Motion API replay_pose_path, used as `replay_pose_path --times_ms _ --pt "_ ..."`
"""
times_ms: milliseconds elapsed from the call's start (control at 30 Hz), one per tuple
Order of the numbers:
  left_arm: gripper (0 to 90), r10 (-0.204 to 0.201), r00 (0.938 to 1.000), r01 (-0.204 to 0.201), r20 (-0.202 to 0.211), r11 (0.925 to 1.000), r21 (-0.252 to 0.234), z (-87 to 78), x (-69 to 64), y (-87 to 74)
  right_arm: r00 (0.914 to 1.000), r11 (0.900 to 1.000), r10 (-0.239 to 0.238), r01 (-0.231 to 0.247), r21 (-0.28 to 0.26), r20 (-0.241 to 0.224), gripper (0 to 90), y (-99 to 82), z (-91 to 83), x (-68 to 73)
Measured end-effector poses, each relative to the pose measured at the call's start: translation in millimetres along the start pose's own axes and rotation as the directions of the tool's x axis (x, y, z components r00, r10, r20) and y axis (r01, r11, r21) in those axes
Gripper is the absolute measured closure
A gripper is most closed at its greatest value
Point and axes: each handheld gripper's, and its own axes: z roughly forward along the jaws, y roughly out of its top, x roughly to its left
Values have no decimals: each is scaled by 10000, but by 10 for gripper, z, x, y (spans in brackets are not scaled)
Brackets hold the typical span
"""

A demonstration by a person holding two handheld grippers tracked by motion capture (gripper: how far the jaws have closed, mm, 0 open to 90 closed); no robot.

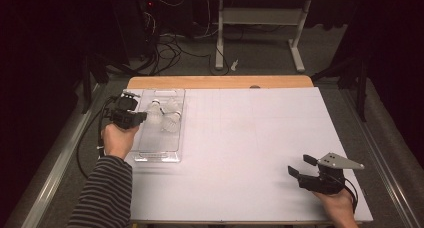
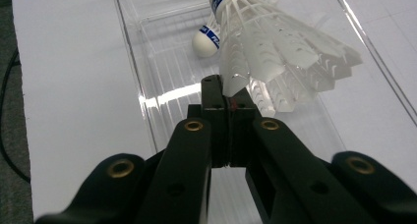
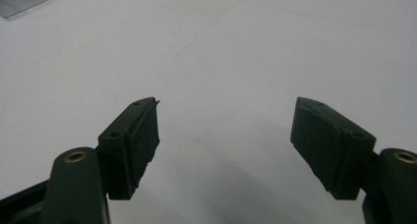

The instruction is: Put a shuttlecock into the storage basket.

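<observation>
Two white plastic shuttlecocks (image 2: 275,47), blue-banded corks, in clear tray (image 1: 150,150) at its far end. One's skirt edge pinched, cork up; other (image 2: 206,40) lies on tray floor behind it.

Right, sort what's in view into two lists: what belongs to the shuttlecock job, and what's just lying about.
Belongs to the job:
- left gripper, shut on the skirt edge of the held shuttlecock
- second shuttlecock, lying in the tray
- clear plastic tray

Just lying about:
- right gripper, open, over bare white table sheet
- cables on the floor
- white desk frame behind
</observation>
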Motion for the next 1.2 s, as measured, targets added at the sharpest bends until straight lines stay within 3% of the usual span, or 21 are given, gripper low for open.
replay_pose_path --times_ms 433,1200 --pt "893 -90 9996 91 -284 9999 42 96 42 -2 10000 10000 -8 8 11 -1 272 0 0 2" --pt "870 -203 9990 208 -403 9997 121 194 62 -14 10000 10000 -29 29 -23 -20 272 0 1 1"
